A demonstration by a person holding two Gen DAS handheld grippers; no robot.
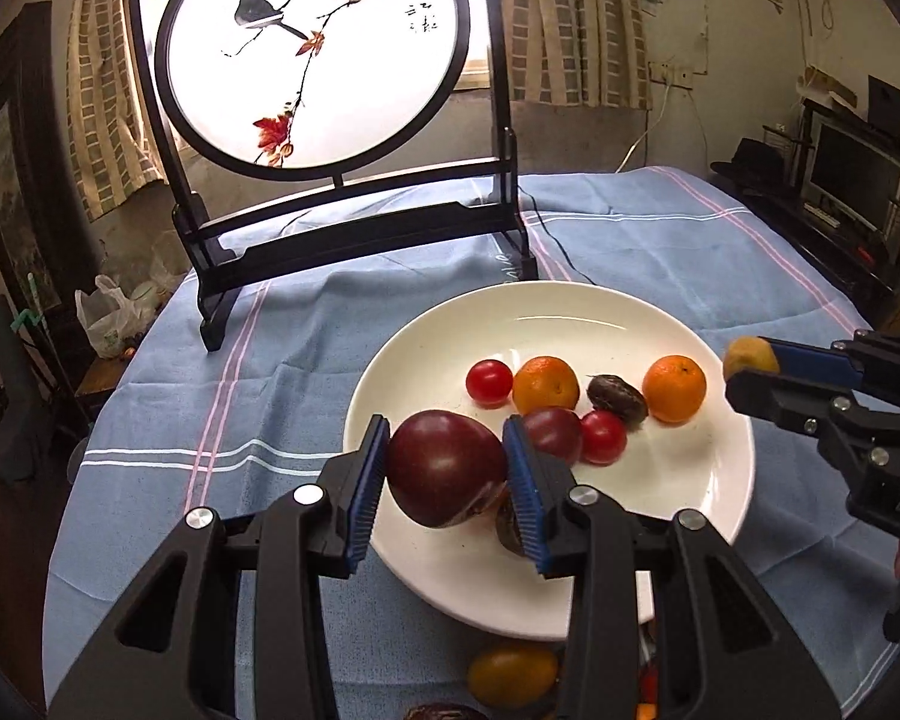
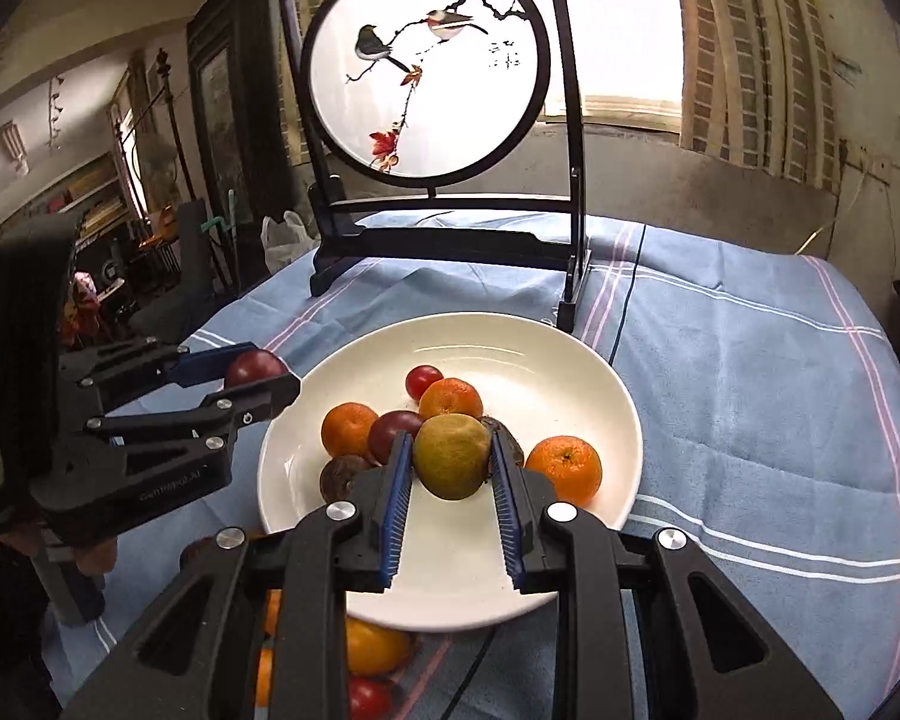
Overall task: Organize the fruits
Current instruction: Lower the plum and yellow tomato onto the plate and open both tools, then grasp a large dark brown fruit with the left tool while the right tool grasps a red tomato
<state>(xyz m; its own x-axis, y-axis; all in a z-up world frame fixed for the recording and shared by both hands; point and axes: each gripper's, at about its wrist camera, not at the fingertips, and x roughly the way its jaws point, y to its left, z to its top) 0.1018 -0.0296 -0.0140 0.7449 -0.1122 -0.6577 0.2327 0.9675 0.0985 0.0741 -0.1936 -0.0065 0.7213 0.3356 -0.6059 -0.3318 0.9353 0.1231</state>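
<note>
1. Fruits everywhere, and under it all my surface, draped in a blue striped cloth [image 1: 660, 252] from edge to edge.
2. At the back a dark-framed round bird screen [image 1: 312, 54] stands upright, glowing white.
3. Nearer me sits the white plate [image 1: 570, 312], with two oranges [image 1: 545, 384], cherry tomatoes [image 1: 489, 382], a plum and brown fruits lying in it.
4. My left claw [image 1: 447, 465] hangs over the plate's near-left rim, blue pads pinching a big dark red plum [image 1: 444, 468] clear of the dish.
5. My right claw [image 2: 451, 468] hovers above the heap in the plate, pads pressed on a yellow-green fruit [image 2: 450, 462].
6. Down by the plate's near edge, a yellow-orange fruit [image 1: 510, 675] lies on the cloth, with a red one [image 2: 366, 699] just beside it.
</note>
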